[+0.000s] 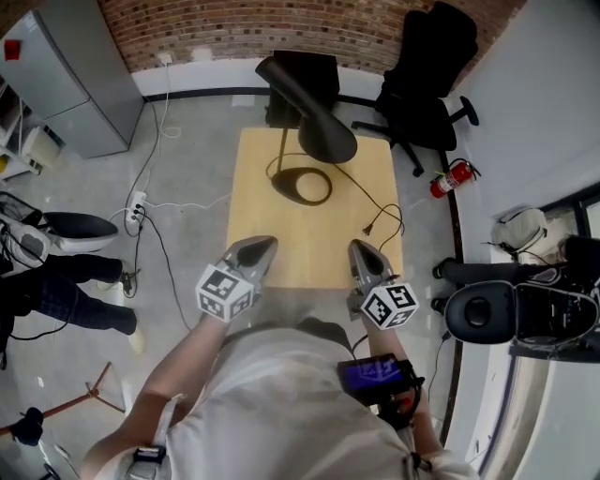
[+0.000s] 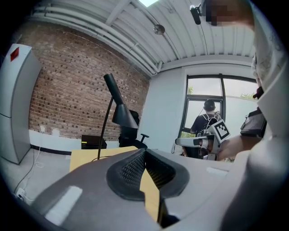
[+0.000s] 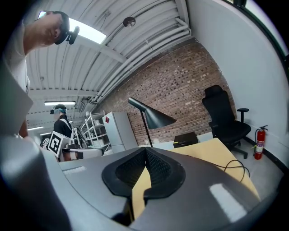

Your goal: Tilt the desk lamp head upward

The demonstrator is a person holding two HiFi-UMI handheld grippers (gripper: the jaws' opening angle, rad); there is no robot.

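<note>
It is an office-like workroom: red brick wall, black swivel office chair, square light-wood desk, tall grey metal cabinet, red fire extinguisher, grey concrete floor.

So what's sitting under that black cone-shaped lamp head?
Below the black cone-shaped lamp head lies the lamp's black oval ring base on the light wooden table, with a black cord trailing off. From above, the head covers the tabletop directly beneath it.
</note>
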